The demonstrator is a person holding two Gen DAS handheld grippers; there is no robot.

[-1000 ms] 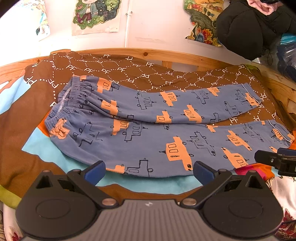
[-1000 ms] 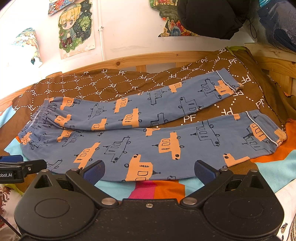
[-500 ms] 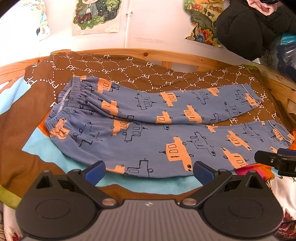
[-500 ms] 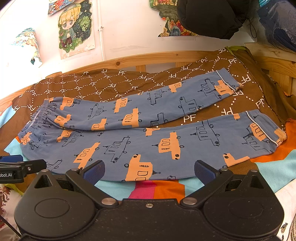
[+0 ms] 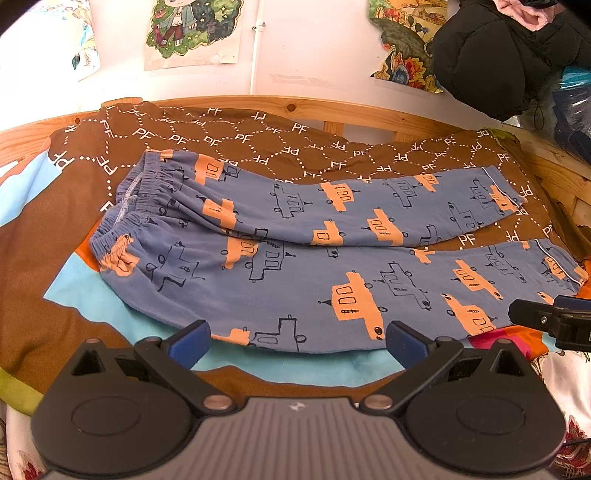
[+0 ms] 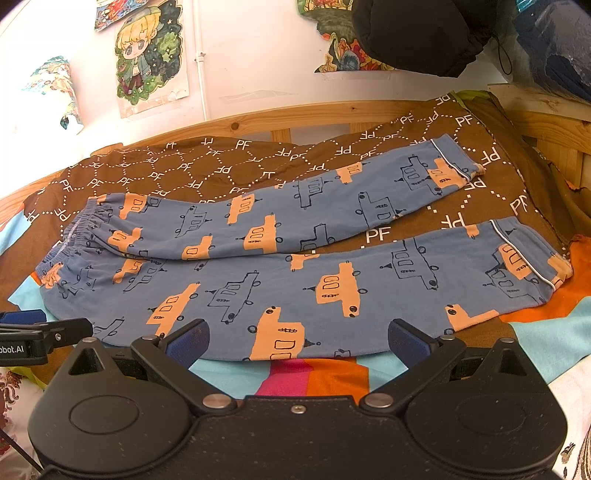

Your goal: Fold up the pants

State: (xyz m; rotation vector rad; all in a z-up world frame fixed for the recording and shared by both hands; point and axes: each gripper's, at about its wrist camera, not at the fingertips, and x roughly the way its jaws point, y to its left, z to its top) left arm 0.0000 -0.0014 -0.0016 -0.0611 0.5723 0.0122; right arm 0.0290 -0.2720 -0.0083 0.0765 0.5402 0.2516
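My left claw (image 5: 297, 338) hangs with its blue pads spread wide and nothing between them, low over the near side of the bed. Ahead of it and off to its left lies the elastic waistband (image 5: 125, 210) of the pyjama pants (image 5: 295, 284), bunched and gathered. The pants are blue with orange and outlined boat prints, and they lie flat across the blanket (image 5: 236, 136), a brown one with white "PF" lettering that turns to bright colour blocks near me. From the waistband the two legs run away to the right, the far leg (image 5: 369, 206) angled a little from the near leg (image 5: 406, 291), with a wedge of brown blanket showing between them toward the cuffs. The near leg's hem edge sits just beyond my left claw's pads.

My right claw (image 6: 297, 338) is spread wide as well, gripping nothing, and it hovers at the near edge of the same leg, further toward the cuffs. Its tip shows at the right margin of the left view, and my left claw's tip shows at the left margin of the right view, so the two sit side by side along the near edge. Ahead and to the right of my right claw lie the two piped cuffs (image 6: 532, 266), well apart. Beyond the bed's wooden rail (image 6: 295, 114) a cartoon poster (image 6: 151, 55) hangs on the wall, and a black jacket (image 6: 417, 33) hangs further right.
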